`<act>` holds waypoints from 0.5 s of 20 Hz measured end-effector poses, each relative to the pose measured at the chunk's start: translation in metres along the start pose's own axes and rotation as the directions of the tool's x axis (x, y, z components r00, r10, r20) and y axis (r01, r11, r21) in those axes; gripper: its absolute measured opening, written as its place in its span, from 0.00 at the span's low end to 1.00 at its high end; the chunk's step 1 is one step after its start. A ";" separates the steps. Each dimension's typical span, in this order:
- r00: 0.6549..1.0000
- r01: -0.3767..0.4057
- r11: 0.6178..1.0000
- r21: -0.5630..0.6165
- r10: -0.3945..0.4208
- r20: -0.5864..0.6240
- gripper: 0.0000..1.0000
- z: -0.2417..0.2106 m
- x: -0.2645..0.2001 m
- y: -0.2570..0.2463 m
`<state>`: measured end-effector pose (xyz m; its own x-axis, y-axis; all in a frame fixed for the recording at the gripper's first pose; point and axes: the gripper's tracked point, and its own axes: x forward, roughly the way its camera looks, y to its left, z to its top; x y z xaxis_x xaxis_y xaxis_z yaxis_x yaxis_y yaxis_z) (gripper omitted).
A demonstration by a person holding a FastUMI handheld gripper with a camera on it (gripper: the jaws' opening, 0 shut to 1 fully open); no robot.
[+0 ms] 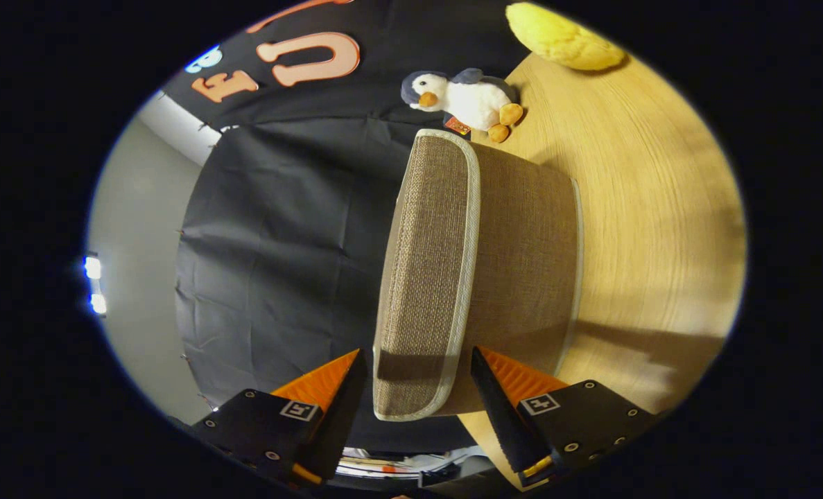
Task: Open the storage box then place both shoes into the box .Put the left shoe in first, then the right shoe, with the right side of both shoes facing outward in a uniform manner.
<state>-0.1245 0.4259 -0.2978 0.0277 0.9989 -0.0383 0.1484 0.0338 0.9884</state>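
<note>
The storage box (522, 263) is brown woven fabric with pale trim and stands on the wooden table (661, 229); the whole scene looks turned on its side. Its lid (425, 277) lies flat across the box's top, with pale edging around it. My gripper (418, 371) is open, and the lid's near end sits between the two fingers. One finger (342, 388) is on the lid's outer face with a narrow gap to it. The other finger (498, 395) is along the box's side wall, just under the lid's rim.
A plush penguin (463, 97) lies on the table just beyond the box's far end. A yellow plush toy (564, 38) sits farther off at the table's edge. Black cloth (279, 263) hangs behind the box, with a grey wall (141, 229) beside it.
</note>
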 end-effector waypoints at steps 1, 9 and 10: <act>1.000 -0.013 0.999 0.031 0.013 0.004 0.84 -0.001 0.001 -0.003; 0.997 -0.070 0.996 0.048 0.068 0.036 0.48 0.000 0.002 -0.004; 0.997 -0.059 0.998 0.033 0.057 0.044 0.43 0.001 0.003 -0.006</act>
<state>-0.1240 0.4284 -0.3044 0.0795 0.9968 0.0118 0.1794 -0.0260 0.9834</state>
